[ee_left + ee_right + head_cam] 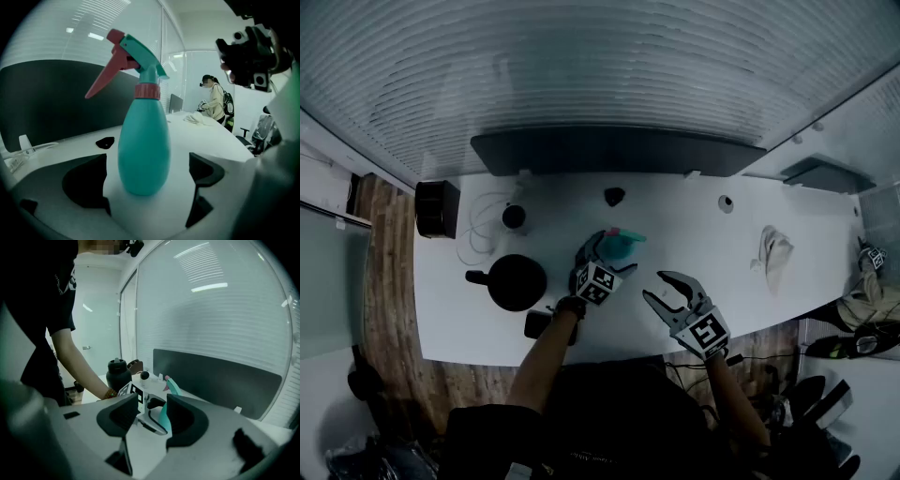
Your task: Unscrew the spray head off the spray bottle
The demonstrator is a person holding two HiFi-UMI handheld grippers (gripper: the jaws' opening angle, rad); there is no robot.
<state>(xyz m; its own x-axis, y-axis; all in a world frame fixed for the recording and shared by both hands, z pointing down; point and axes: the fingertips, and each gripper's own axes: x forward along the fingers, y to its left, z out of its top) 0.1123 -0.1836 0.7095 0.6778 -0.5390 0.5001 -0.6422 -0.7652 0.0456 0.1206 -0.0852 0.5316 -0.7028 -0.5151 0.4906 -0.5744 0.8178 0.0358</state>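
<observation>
A teal spray bottle (143,150) stands upright on the white table (694,234). Its teal spray head (140,51) has a red trigger and a red collar (147,91). My left gripper (147,180) is open around the bottle's lower body, with a gap showing on each side. In the head view the bottle (620,246) sits just ahead of the left gripper (607,255). My right gripper (654,286) hovers to the right of it, open with nothing in it. In the right gripper view its jaws (152,416) frame the left gripper and the bottle (165,413) beyond.
A black jug (516,281) stands left of the left gripper, with a black cylinder (438,208) and a white cable (483,234) further left. A small black object (614,196) lies behind the bottle. A white cloth (773,248) lies at the right. A person (215,101) stands in the background.
</observation>
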